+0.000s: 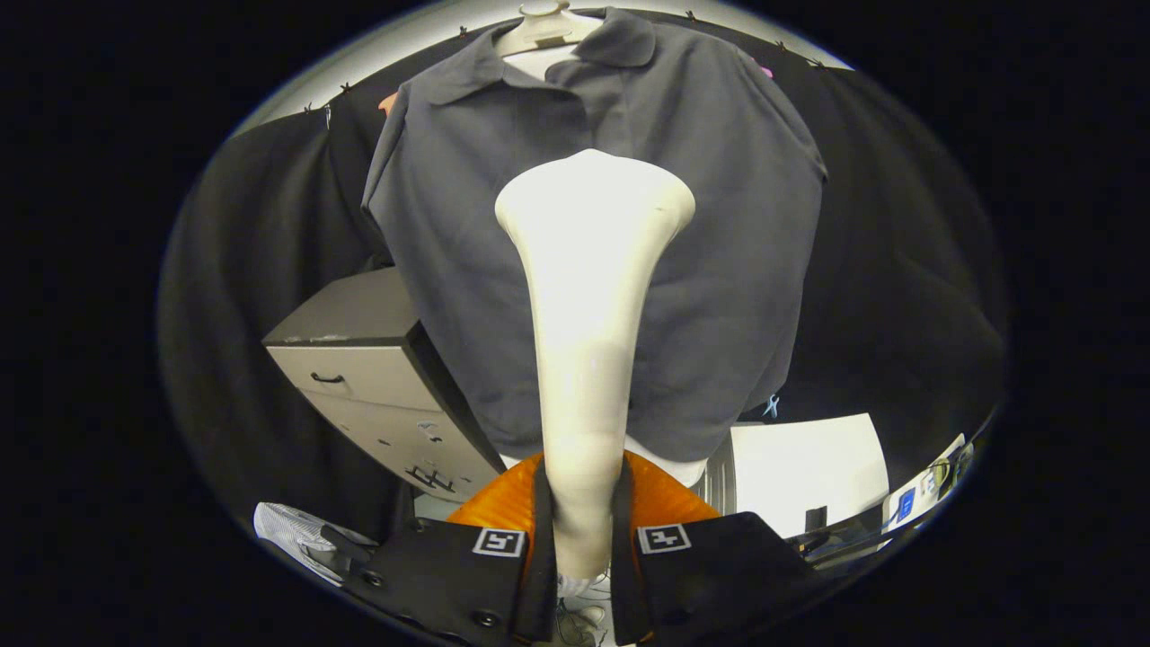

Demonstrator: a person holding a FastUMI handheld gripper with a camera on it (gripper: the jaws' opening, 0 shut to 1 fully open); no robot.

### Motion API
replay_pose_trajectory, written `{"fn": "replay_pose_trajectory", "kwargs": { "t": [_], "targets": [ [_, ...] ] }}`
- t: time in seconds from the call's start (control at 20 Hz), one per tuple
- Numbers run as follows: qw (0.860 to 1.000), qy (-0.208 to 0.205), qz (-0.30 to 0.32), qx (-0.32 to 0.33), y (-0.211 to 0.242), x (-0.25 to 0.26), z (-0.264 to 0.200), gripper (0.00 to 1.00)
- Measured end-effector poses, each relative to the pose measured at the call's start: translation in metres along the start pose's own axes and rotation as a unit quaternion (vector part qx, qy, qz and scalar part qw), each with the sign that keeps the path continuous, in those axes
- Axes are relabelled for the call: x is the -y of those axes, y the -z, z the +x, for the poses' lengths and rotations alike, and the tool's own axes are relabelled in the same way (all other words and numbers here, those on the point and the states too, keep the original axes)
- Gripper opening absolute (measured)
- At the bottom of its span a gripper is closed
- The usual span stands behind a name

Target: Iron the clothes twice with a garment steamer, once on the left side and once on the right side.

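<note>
A dark grey polo shirt (719, 225) hangs on a white mannequin torso, collar at the top, filling the space ahead of the fingers. My gripper (582, 530) is shut on the handle of a cream-white garment steamer (588, 296). The steamer rises from between the fingers, and its wide head sits in front of the shirt's chest, near the placket. Whether the head touches the cloth I cannot tell. The steamer hides the middle strip of the shirt.
A grey drawer cabinet (359, 377) stands to the left of the shirt, partly behind it. A white block (809, 467) sits low on the right. An orange rounded thing (490, 503) lies just behind the fingers. Black cloth surrounds the scene.
</note>
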State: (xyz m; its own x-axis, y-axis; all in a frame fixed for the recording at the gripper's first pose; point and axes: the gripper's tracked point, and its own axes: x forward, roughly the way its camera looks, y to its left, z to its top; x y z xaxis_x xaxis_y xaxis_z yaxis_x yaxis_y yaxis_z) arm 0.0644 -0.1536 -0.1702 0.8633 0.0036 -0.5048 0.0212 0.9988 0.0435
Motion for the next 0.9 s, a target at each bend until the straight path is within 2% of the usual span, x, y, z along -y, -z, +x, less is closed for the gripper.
{"fn": "replay_pose_trajectory", "kwargs": {
  "t": [0.2,0.45,0.65,0.9],
  "targets": [
    [0.999,0.022,0.003,0.038,-0.047,0.031,-0.015,0.32],
    [0.998,0.032,0.001,0.059,-0.089,0.062,-0.014,0.32],
    [0.997,0.03,-0.001,0.068,-0.107,0.078,-0.006,0.32],
    [0.998,0.015,-0.012,0.06,-0.104,0.088,0.013,0.32]
  ]
}}
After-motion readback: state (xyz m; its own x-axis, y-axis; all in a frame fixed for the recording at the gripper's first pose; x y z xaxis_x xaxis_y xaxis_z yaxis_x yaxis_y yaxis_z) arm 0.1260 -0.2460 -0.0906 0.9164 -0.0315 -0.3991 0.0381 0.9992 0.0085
